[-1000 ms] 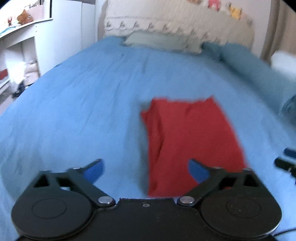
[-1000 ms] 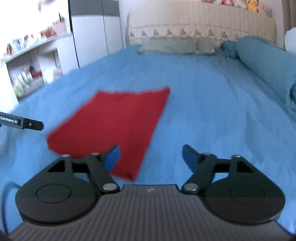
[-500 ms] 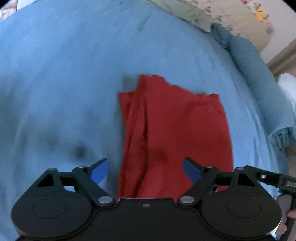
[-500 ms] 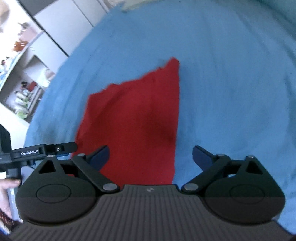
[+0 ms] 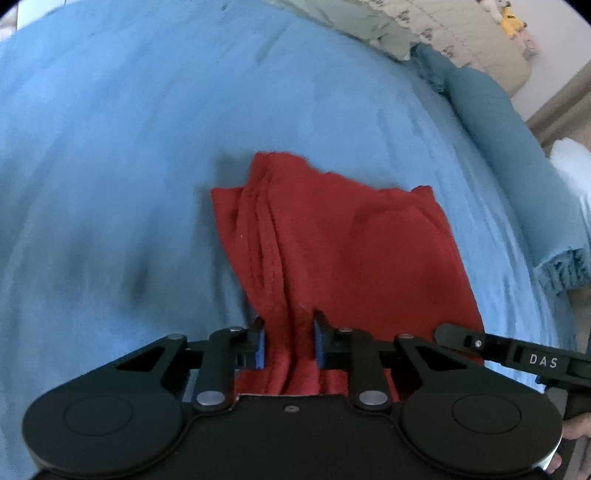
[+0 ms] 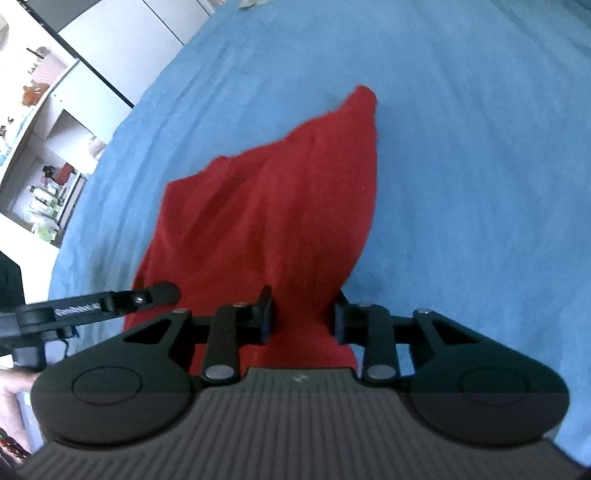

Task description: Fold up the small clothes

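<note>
Landmark: red garment (image 5: 354, 254), lying on the blue bedspread (image 5: 110, 147); all places below are given relative to it.
Garment position: mid-bed, its far edge towards the pillows (image 5: 354, 22), its near edge under both tools.
Left gripper (image 5: 287, 345): at the near-left corner of the garment; fingers drawn in against a bunched ridge of red cloth, clamped on it.
Right gripper (image 6: 303, 314): at the near-right corner; fingers closed in on a gathered neck of the same cloth, clamped on it.
Cloth condition: flat over most of its area; pleated along the left side; pulled into a peak at each pinched corner.
Work done (judgement): both near corners are secured; the garment looks narrow and layered along its left side, which suggests one lengthwise fold is already in place.
Work left (judgement): carry the near edge over to the far edge, lay it flat, release.
Left wrist view only: stacked hem lines along the left side; the rolled blue bolster (image 5: 498, 122) beyond the garment's right; the right tool's arm marked DAS.
Right wrist view only: the clean, straight right edge; the pointed far-right corner; white shelving (image 6: 48, 147) beyond the garment's left; the left tool's arm.
Not determinable: layer count in either grip.
</note>
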Action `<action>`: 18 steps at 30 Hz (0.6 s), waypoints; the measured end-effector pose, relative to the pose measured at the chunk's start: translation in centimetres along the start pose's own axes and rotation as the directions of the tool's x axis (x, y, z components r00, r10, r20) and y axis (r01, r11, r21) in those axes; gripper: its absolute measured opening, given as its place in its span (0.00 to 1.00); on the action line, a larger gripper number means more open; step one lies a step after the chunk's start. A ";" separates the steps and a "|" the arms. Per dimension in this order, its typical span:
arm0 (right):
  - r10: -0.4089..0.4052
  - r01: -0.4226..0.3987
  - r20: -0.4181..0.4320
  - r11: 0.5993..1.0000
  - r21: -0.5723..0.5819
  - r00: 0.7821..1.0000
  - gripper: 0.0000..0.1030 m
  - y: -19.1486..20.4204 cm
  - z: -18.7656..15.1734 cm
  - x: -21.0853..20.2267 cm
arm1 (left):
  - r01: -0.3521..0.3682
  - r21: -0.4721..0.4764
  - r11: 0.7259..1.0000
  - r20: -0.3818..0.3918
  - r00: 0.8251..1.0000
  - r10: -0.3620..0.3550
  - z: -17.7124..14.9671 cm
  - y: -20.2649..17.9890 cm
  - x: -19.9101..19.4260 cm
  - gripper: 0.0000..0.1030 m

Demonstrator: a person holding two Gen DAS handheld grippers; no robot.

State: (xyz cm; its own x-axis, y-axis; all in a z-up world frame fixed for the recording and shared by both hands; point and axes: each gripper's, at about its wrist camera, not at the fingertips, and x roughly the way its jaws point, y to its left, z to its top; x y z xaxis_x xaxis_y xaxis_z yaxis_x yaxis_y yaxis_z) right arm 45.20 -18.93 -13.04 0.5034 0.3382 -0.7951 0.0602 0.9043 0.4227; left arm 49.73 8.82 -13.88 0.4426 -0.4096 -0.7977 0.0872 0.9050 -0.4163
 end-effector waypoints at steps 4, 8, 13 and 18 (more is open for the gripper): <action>0.014 -0.012 0.038 0.998 -0.061 0.999 0.43 1.8 -0.1 -4.1 | 0.038 0.042 0.998 0.026 0.999 -0.039 -0.9 -2.6 -3.5 0.24; 0.028 -0.023 0.046 0.994 -0.106 0.999 0.42 2.7 -1.6 -9.7 | 0.040 0.119 0.992 0.063 0.997 -0.048 -3.6 -6.2 -7.7 0.23; 0.022 -0.007 0.087 0.987 -0.162 0.996 0.42 2.0 -6.3 -17.7 | 0.055 0.205 0.977 0.108 0.991 -0.079 -9.4 -10.1 -11.6 0.23; -0.008 0.027 0.101 0.983 -0.181 0.995 0.42 0.1 -12.0 -21.9 | 0.064 0.220 0.973 0.091 0.992 -0.086 -15.8 -12.5 -10.6 0.23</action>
State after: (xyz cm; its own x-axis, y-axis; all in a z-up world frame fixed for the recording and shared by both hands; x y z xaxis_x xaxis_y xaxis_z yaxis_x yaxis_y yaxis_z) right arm 23.83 -23.12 -0.81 0.5872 0.3026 -0.7507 -0.0837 0.9452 0.3156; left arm 29.81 0.04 -7.08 0.5129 -0.4737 -0.7159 0.3095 0.8799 -0.3605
